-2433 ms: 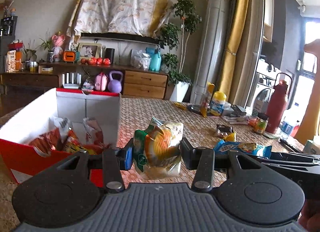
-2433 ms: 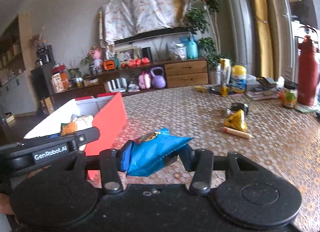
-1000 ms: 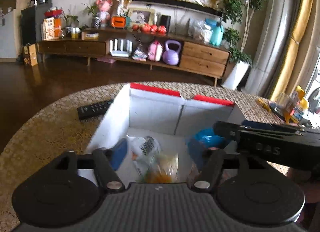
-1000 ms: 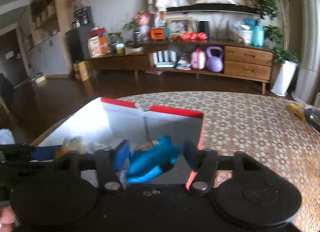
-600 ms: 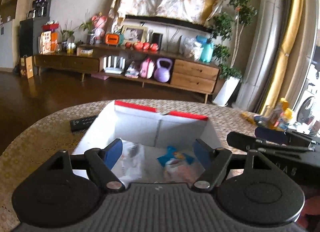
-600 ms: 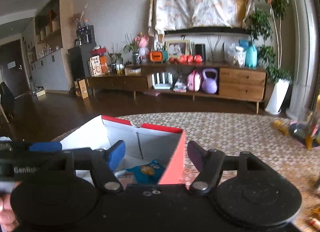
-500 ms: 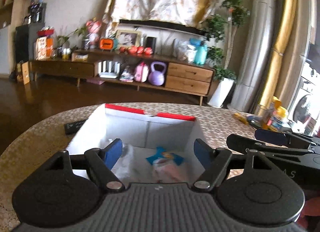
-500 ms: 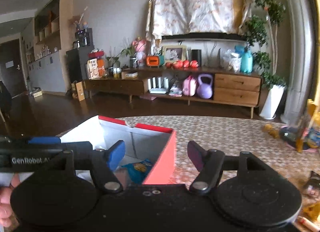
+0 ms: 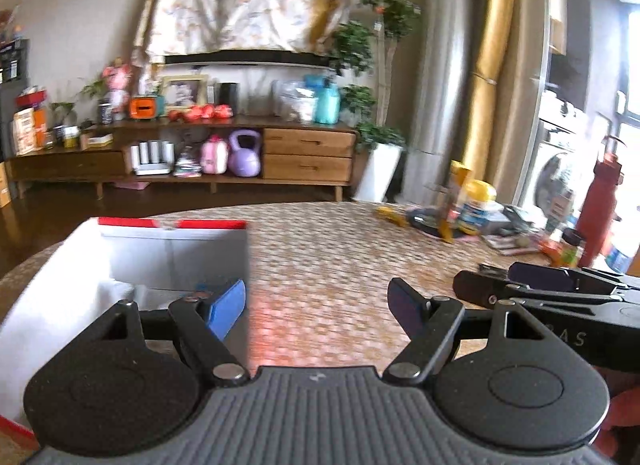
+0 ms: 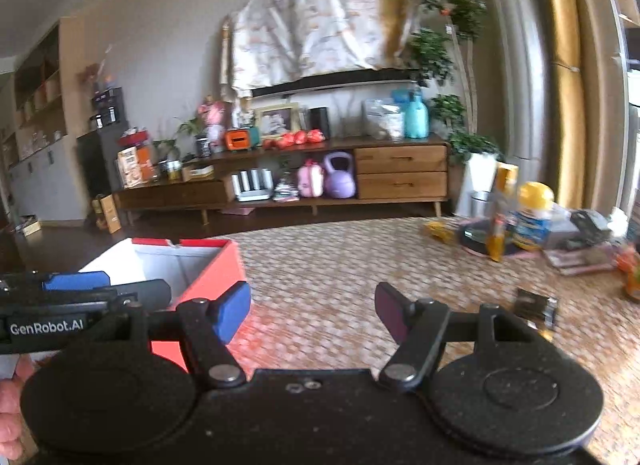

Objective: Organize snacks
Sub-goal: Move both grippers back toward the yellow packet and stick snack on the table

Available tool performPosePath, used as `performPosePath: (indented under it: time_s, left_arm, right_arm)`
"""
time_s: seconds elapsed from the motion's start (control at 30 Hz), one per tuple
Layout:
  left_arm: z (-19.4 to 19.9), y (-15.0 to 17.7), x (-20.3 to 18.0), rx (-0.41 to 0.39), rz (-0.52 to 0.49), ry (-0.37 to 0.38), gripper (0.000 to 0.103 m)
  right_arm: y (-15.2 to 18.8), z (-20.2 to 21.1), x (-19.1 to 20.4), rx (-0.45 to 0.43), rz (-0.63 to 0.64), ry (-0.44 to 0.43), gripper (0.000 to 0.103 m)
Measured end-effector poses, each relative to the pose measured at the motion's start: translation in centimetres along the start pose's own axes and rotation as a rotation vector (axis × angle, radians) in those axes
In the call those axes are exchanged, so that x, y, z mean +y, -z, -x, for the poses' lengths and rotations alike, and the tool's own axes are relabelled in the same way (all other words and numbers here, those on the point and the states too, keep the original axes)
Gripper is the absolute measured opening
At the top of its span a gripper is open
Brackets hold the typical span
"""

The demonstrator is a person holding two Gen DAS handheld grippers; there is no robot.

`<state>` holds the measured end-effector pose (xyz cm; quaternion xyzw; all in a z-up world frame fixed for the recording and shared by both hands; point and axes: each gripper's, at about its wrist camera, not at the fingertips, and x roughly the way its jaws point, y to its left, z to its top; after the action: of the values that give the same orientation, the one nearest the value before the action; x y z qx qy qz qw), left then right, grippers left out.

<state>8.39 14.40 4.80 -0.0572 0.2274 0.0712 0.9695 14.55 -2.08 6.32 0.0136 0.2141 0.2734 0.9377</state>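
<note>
Patterned table point(image 9: 340, 249): box point(image 9: 48, 277) left of both empty, spread tongs point(image 9: 316, 305); contents perhaps blurred.

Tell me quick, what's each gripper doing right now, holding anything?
Left gripper: open, nothing between its fingers.
Right gripper: open, nothing between its fingers.

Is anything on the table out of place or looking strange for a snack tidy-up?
Yes. One small dark packet lies loose on the patterned table, away from the red-and-white box. A pile of bottles and papers clutters the far edge. Nothing looks spilled or broken.
</note>
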Motion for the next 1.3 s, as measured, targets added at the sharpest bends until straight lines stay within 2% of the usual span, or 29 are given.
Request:
performPosePath:
  time_s: [0.27, 0.67, 1.0, 1.3]
  left_arm:
    - [-2.0, 1.6, -5.3, 0.028, -0.052, 0.096, 0.078]
    - [-6.1, 4.0, -11.5, 0.081, -0.157, 0.186, 0.078]
    - [-10.3, 5.3, -16.8, 0.14, -0.234, 0.263, 0.078]
    - [-13.7, 6.8, -21.0, 0.187, -0.237, 0.275, 0.078]
  right_arm:
    - [2.4, 2.5, -5.3, 0.007, -0.04, 0.109, 0.068]
    - [5.8, 3.9, -12.1, 0.043, -0.11, 0.218, 0.068]
    - [7.1, 4.4, -16.7, 0.045, -0.178, 0.268, 0.068]
    - [7.6, 5.1, -20.3, 0.03, -0.237, 0.28, 0.068]
